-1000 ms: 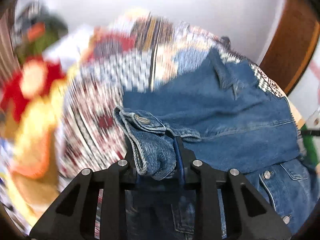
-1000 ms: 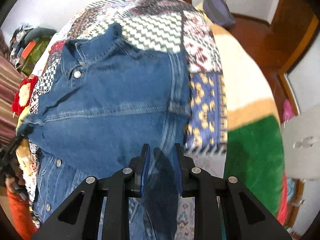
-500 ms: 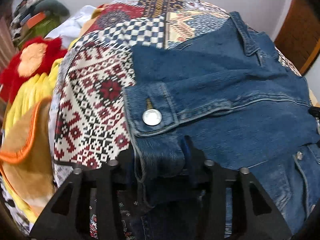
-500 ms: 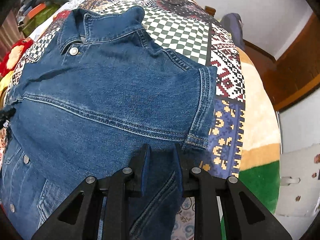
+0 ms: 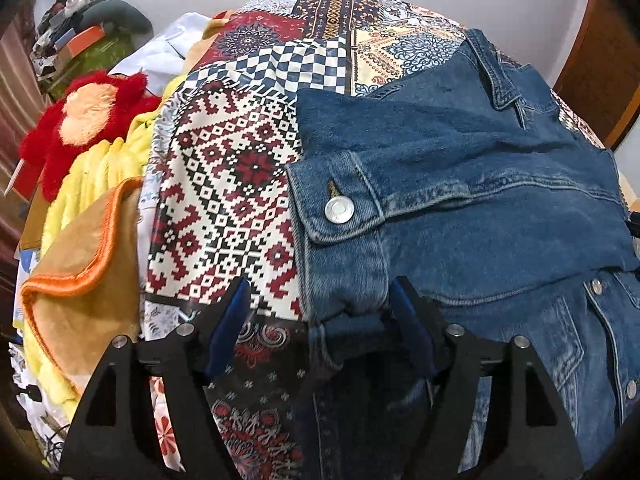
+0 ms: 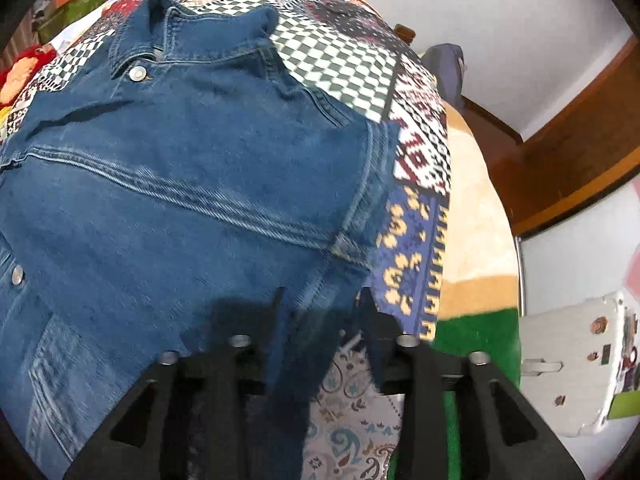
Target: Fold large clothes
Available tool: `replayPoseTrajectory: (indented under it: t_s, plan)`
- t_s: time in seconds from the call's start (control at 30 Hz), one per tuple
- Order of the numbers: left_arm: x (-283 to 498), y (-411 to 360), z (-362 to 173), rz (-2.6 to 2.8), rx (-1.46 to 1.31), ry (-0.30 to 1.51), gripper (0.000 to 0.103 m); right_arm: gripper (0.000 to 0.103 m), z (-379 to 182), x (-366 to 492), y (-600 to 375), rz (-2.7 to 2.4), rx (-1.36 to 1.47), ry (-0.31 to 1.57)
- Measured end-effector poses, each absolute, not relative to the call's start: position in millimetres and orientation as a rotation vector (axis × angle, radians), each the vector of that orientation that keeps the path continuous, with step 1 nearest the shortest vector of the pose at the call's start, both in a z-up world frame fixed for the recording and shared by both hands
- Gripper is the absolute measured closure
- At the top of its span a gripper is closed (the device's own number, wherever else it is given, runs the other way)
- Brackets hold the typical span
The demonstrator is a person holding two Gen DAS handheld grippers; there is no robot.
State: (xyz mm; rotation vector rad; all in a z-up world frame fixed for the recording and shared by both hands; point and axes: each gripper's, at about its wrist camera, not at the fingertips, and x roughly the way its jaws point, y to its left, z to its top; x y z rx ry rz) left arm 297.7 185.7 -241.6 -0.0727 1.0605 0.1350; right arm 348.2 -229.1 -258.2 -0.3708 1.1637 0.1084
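Note:
A blue denim jacket (image 5: pixel 480 200) lies on the patchwork bedspread (image 5: pixel 240 184), both sleeves folded in over the body. Its buttoned cuff (image 5: pixel 338 210) lies flat on the jacket, and the end of that cuff sits between the fingers of my left gripper (image 5: pixel 320 300). Those jaws are opening, and the left pad is well clear of the cloth. In the right wrist view the jacket (image 6: pixel 180 180) fills the left half, collar at the top. My right gripper (image 6: pixel 322 304) is opening too, with a folded denim edge loose between its fingers.
A red plush (image 5: pixel 84 120), a yellow blanket (image 5: pixel 88 184) and a tan orange-edged blanket (image 5: pixel 80 300) are piled left of the bedspread. A green and beige blanket (image 6: pixel 472 332) borders the right. A white board (image 6: pixel 572 360) and wooden trim (image 6: pixel 560 160) lie beyond.
Both grippers have sunk toward the bed and laid the denim down flat. Their jaws, earlier shut on the cuff and the fold, now stand apart.

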Motion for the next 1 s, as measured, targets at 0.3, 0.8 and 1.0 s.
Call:
replayPoseTrajectory:
  t_s: [0.3, 0.8, 1.0]
  plan:
    - [292, 205, -220, 0.183, -0.088, 1.047, 0.028, 0.026, -257, 349, -275, 0.116, -0.134, 1.224]
    - [393, 245, -225, 0.112, -0.311, 1.093, 0.019, 0.026, -225, 415, -288, 0.175, 0.075, 1.166]
    - [423, 254, -256, 0.049, -0.414, 1.143, 0.021, 0.036, -246, 441, -297, 0.202, 0.150, 1.197]
